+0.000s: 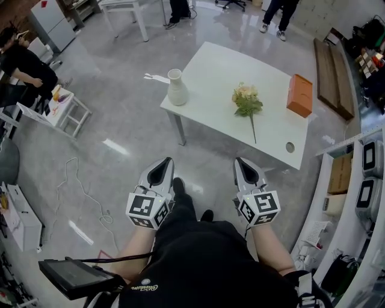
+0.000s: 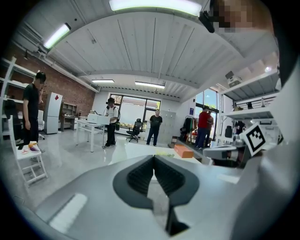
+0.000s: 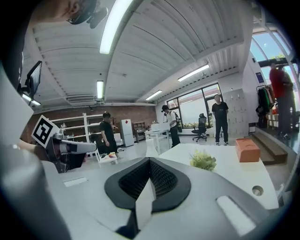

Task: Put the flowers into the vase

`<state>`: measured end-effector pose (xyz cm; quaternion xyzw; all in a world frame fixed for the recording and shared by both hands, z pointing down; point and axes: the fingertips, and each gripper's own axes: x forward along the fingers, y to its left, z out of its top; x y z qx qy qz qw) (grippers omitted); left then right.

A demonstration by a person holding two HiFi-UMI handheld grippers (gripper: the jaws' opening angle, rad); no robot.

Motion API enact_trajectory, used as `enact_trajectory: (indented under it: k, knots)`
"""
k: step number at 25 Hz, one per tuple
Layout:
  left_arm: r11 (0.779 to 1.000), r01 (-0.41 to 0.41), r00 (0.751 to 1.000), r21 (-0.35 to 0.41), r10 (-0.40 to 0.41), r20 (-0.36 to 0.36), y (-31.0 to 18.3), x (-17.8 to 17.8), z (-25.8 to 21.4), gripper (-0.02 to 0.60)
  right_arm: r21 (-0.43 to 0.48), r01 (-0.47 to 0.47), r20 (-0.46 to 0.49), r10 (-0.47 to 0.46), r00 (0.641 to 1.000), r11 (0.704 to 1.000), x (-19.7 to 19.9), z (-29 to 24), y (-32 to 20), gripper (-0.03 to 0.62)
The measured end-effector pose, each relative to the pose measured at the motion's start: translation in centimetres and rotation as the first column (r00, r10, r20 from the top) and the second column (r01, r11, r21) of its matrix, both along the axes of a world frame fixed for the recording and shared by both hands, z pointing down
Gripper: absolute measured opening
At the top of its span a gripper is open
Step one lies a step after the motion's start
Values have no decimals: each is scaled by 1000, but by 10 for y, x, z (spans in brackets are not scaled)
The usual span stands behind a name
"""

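Approach step: left claw (image 1: 165, 162) and right claw (image 1: 241, 162) clenched, empty, short of the desk (image 1: 219, 66); next, open one for flowers (image 1: 246, 100) at one o'clock.

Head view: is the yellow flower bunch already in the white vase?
No, the pale-yellow flower bunch lies flat on the white rectangular table, apart from the white ceramic vase standing at its left corner.

The room was bright, lit by ceiling strip lights (image 2: 154, 5) and far windows (image 3: 194, 110), with glare on the glossy floor (image 1: 114, 146). Both gripper views bent strongly at their dark edges, and the near jaws were soft.
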<state>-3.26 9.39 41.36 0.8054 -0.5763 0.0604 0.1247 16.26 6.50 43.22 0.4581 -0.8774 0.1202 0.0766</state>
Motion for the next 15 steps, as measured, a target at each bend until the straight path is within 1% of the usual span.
enact_trajectory:
  k: [4,6,9,12,15]
  knots:
    - [1000,-7,1000,-3,7,-22,-60,-18,10,8,-2,-18,-4,18,1000,1000,-20,8,-58,0]
    - [1000,-29,999,4,29,-22,-95,-26,10,8,-4,-39,-11,39,999,999,-30,9,-89,0]
    - [998,-69,997,9,69,-16,-146,-47,3,8,6,-80,-8,80,997,997,-53,-1,-138,0]
    - [994,-113,994,11,113,-1,-184,-62,-5,8,36,-113,4,113,994,993,-75,-17,-177,0]
    - [991,-132,991,13,132,6,-216,-71,-6,8,57,-121,7,120,993,991,-93,-23,-206,0]
